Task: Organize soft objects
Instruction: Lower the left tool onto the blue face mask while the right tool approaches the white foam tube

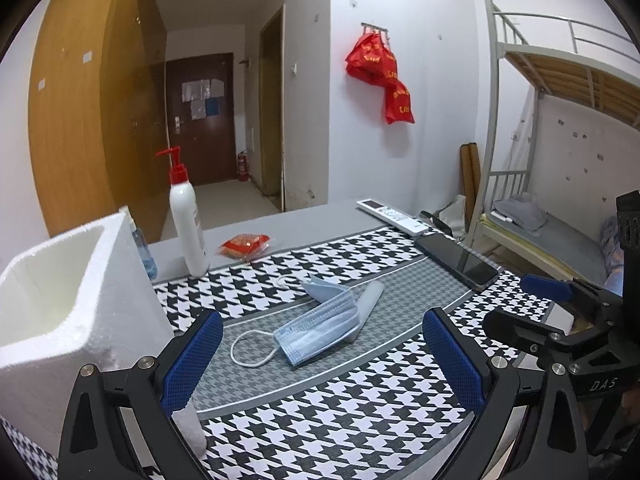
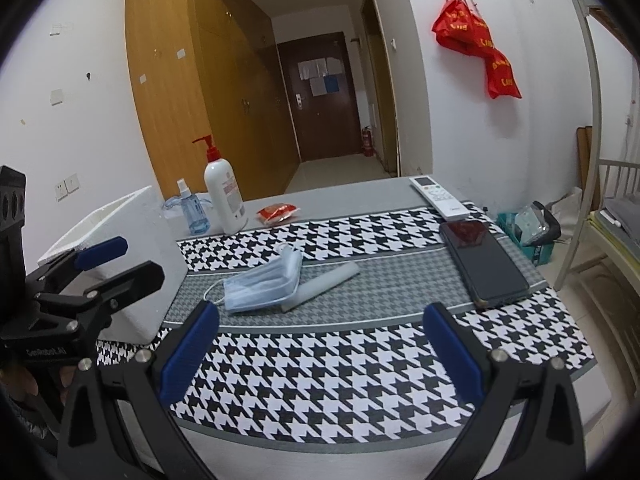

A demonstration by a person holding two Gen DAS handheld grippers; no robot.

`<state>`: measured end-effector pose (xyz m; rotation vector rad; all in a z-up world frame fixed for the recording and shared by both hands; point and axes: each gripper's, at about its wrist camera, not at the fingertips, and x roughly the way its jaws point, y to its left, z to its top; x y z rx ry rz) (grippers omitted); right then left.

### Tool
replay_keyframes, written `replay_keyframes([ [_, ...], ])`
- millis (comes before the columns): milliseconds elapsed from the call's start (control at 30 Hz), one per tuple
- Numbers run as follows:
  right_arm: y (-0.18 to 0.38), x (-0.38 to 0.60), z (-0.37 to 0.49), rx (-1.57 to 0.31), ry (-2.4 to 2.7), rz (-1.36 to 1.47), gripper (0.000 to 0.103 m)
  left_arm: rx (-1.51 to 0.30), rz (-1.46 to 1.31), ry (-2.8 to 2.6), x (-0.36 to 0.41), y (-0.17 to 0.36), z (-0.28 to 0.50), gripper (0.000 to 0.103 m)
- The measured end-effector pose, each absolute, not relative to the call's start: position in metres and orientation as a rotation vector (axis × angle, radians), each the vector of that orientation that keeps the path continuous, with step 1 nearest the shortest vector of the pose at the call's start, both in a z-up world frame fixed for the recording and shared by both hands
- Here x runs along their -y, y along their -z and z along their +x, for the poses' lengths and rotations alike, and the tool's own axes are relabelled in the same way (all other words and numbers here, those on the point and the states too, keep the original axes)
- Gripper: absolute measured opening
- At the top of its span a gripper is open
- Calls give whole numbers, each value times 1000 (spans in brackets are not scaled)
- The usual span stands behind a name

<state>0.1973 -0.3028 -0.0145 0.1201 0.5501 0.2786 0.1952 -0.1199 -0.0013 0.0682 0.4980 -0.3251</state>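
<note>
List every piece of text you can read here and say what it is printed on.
"DAS": right gripper body, left wrist view.
"GenRobot.AI": left gripper body, right wrist view; small, partly uncertain.
Red bags, pump bottle, remote: print too blurred to read.

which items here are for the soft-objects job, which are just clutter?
Task items:
blue face masks
grey soft tube
white foam box

Just lying about:
phone
remote control
pump bottle
spray bottle
red packet

Box as the destination is my guess.

Pleated cloth mask (image 1: 320, 326), glossy phone (image 1: 460, 258).
</note>
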Motion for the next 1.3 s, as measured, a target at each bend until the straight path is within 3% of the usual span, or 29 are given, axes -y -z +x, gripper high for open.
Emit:
replay_keyframes([
  [1300,38,301,260,-670,-311,73,103,-642,77,268,130,39,250,100],
])
